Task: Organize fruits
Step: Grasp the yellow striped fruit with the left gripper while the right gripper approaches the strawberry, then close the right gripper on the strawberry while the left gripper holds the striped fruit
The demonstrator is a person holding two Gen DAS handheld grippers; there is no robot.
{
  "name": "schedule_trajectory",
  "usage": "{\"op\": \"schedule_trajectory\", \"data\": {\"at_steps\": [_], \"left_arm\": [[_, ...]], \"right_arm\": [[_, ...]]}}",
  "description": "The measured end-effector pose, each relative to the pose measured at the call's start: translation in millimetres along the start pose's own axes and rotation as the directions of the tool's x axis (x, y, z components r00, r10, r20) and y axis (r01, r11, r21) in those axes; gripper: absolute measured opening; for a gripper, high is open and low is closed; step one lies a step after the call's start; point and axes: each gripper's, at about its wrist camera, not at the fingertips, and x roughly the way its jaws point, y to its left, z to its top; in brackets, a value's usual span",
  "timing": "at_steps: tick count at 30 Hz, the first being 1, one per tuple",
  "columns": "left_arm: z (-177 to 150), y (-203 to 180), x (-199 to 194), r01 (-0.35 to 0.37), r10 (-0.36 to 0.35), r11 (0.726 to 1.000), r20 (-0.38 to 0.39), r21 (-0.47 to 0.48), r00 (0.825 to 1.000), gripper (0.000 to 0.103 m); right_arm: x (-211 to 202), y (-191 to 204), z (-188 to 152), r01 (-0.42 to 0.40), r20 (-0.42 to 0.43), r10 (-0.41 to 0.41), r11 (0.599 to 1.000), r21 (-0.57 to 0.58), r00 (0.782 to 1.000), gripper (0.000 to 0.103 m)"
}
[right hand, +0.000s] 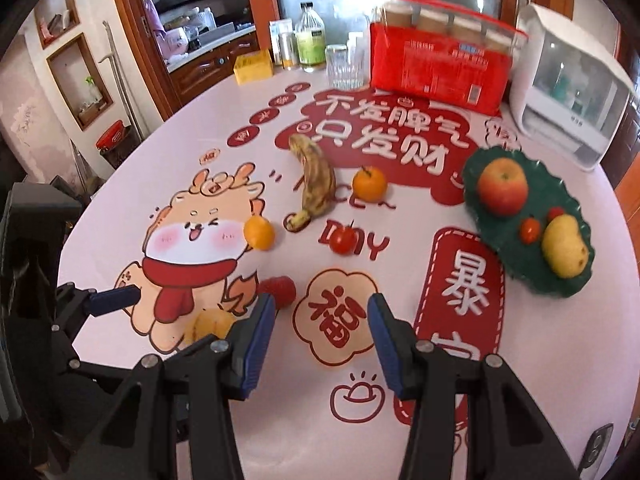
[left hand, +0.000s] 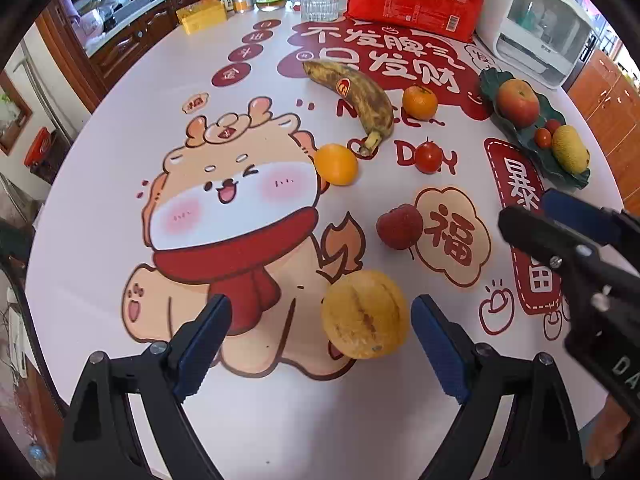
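The left tongs (left hand: 320, 344) are being held wide apart around a melon (left hand: 365, 314) on the desk (left hand: 100, 216), untouched. The right tongs (right hand: 320, 336) are being held apart, empty, near the plate (right hand: 496, 236).

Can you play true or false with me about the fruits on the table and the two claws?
1. The apple sits on the green leaf plate. True.
2. The banana is on the plate too. False: it lies on the tablecloth, beside a small orange.
3. The left claw is squeezing the yellow melon. False: it is open, and the melon sits between its fingers untouched.
4. The right claw is open and holds nothing. True.
5. Two small tomatoes lie on the plate near the mango. True.
6. The strawberry is on the plate. False: it is on the tablecloth.
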Motion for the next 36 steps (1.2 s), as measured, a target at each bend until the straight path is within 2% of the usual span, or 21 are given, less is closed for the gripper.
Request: {"op": "schedule_trajectory", "data": {"at_steps": [10,13,15,17,21,26,31,36], "left_arm": [[-2.2,-6.6,31.7,0.038,-0.039,0.999,-0.05,-0.012,0.998,0.089],[-3.5,-3.2,37.9,0.075,-0.077,0.997,-0.058,-0.03,0.995,0.08],[-3.7,-0.7,40.5,0.126,-0.129,0.991,-0.06,-0.05,0.99,0.063],[-3.5,-0.6,41.1,0.143,-0.146,0.988,-0.059,-0.051,0.988,0.052],[-2.9,3.5,39.8,0.063,-0.064,0.997,-0.039,-0.032,0.997,0.051],[1.5,24.3,40.2,0.022,-0.026,0.997,-0.049,-0.071,0.998,0.051],[6.4,40.7,42.3,0.007,-0.012,0.994,-0.055,-0.105,0.998,0.051],[9.9,43.3,43.7,-0.006,0.0,0.995,-0.059,-0.101,0.998,0.051]], "right_arm": [[34.6,-6.1,-2.2,-0.038,-0.069,0.041,0.999,0.036,0.997,0.049],[42.7,-4.9,-2.4,-0.049,-0.086,0.052,0.998,0.037,0.995,0.049],[47.3,-2.9,-2.4,-0.059,-0.095,0.062,0.998,0.031,0.993,0.049],[52.7,0.6,-2.2,-0.072,-0.106,0.074,0.997,0.023,0.992,0.049],[62.5,7.5,-0.2,-0.09,-0.124,0.09,0.996,0.003,0.988,0.049],[74.4,13.1,4.8,-0.106,-0.143,0.104,0.994,-0.006,0.984,0.049],[83.6,17.2,10.2,-0.133,-0.15,0.13,0.991,-0.004,0.98,0.049],[90.5,22.9,13.9,-0.145,-0.16,0.141,0.989,-0.012,0.977,0.047]]}}
